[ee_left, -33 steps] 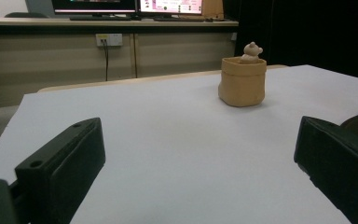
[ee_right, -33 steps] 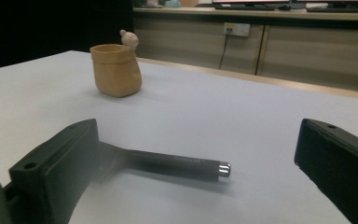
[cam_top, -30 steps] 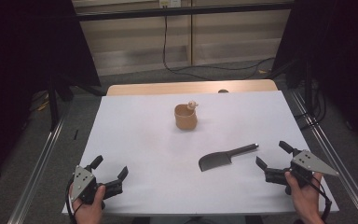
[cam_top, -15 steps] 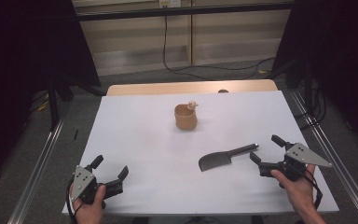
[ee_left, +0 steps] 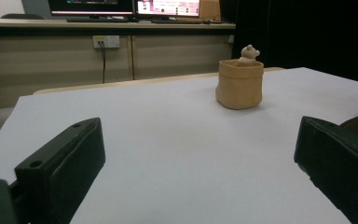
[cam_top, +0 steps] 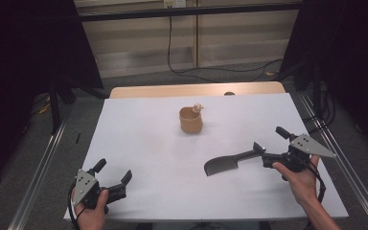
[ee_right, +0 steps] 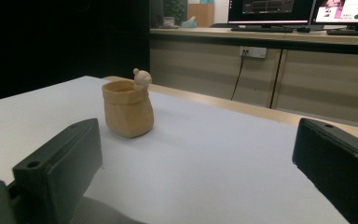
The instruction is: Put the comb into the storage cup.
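A tan pot point(cam_top: 190, 120) with a small bear figure on its rim stands upright at the middle of the white table point(cam_top: 143, 143). A dark cleaver-shaped knife point(cam_top: 224, 165) lies flat at the right, its handle pointing right. My right gripper point(cam_top: 270, 139) is open, and its near jaw is by the end of the knife's handle. Low at the front left, my left gripper point(cam_top: 113, 170) is open with nothing in it. The pot point(ee_left: 239, 84) shows far ahead of the left gripper point(ee_left: 196, 154). The pot point(ee_right: 127, 110) also stands beyond the right gripper point(ee_right: 196, 158).
A strip of wooden tabletop point(cam_top: 196, 90) runs along the far edge. Metal rails point(cam_top: 38, 177) flank the table on both sides. A black cable point(cam_top: 172, 57) trails over the floor behind. Desks with monitors point(ee_right: 279, 9) stand in the background.
My right gripper has moved left and forward until its jaw reaches the end of the knife's handle. The left gripper, the knife and the pot have stayed put.
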`<state>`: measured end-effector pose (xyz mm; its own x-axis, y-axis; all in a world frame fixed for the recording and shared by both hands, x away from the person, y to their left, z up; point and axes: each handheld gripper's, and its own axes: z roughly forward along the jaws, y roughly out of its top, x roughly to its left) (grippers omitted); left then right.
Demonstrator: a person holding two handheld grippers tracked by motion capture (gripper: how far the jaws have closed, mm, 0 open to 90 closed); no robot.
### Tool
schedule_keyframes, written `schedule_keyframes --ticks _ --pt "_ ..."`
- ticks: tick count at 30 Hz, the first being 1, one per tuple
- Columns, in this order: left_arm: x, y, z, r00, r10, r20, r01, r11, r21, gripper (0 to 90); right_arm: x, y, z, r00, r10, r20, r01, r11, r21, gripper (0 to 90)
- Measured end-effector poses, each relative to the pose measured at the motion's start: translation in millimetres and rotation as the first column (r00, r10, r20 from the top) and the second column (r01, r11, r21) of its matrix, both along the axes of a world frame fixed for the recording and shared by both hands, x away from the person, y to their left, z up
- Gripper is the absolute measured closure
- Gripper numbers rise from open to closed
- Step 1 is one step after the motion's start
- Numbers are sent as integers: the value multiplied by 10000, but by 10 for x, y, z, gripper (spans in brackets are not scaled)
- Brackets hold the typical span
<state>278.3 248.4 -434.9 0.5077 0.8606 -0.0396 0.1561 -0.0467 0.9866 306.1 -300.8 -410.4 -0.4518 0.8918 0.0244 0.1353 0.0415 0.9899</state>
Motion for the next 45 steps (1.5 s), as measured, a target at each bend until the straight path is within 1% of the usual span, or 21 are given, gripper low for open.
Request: schedule_keyframes --ticks 3,6,10,12,13,15,17,18,21,22,25,28,29,30,31,32,34,36,38,42,45 --pt "8 -7 1 10000 -70 7 70 10000 41 20 67 -5 39 10000 -61 72 61 10000 65 15" --pt "15 -17 -3 9999 -102 -5 102 9999 -5 20 131 40 52 9998 31 206 -29 9999 -104 26" --pt "19 -21 -3 9999 -134 -8 134 9999 -22 20 209 98 48 9998 168 89 -166 9997 -180 25" --pt "21 -25 -1 9999 -153 13 153 9999 -17 20 254 93 64 9999 88 76 -86 9997 -224 35" --pt "24 -26 0 9998 -190 -31 190 9998 -8 20 287 79 81 10000 -45 -10 45 9996 -268 38" --pt "22 -35 -2 9996 -249 -127 248 9996 -141 20 336 60 106 9999 -148 -75 146 9997 -219 50" --pt "19 -39 1 9997 -236 -101 235 9997 -100 20 361 56 120 9997 -239 -60 237 9994 -260 53" --pt "19 -40 5 9997 -239 -51 239 9997 -77 20 420 54 145 9997 -240 -27 239 9992 -326 57" --pt "38 -39 -5 9997 -234 -98 234 9997 -47 20 505 78 172 9996 -265 -90 262 9992 -305 67" --pt "44 -35 -8 9996 -244 -130 244 9997 18 20 539 90 185 9998 -203 -79 201 9996 -186 80" --pt "48 -43 -7 9996 -248 -112 247 9997 -8 20 645 135 231 10000 -75 -54 74 9999 -125 109" --pt "44 -44 -1 9996 -269 -36 269 9996 44 20 711 172 218 9999 46 -111 -47 9999 -147 158" --pt "43 -42 1 9996 -293 -11 293 9995 103 20 731 183 189 9998 149 -162 -150 9999 -67 183" --pt "43 -42 0 9995 -305 -19 305 9995 90 20 743 191 165 9993 165 -345 -170 9997 -149 208" --pt "44 -41 0 9995 -319 -14 319 9994 120 20 756 198 147 9986 184 -492 -201 9992 -340 227" --pt "44 -41 0 9995 -319 -14 319 9994 120 20 756 198 147 9986 184 -492 -201 9992 -340 227" --pt "45 -42 -1 9995 -328 -27 328 9994 81 19 765 186 127 9974 238 -685 -259 9993 -287 291" --pt "44 -40 -2 9994 -333 -47 333 9994 9 20 753 164 141 9975 141 -690 -158 9996 -249 391" --pt "51 -32 -5 9996 -274 -57 274 9996 11 20 750 144 148 9966 244 -781 -257 9995 -157 420" --pt "50 -26 0 9997 -227 -26 227 9997 -22 20 746 129 137 9937 341 -1066 -384 9985 -384 512" --pt "51 -31 -2 9996 -290 -50 290 9996 -7 20 750 134 133 9913 495 -1219 -547 9977 -395 585"
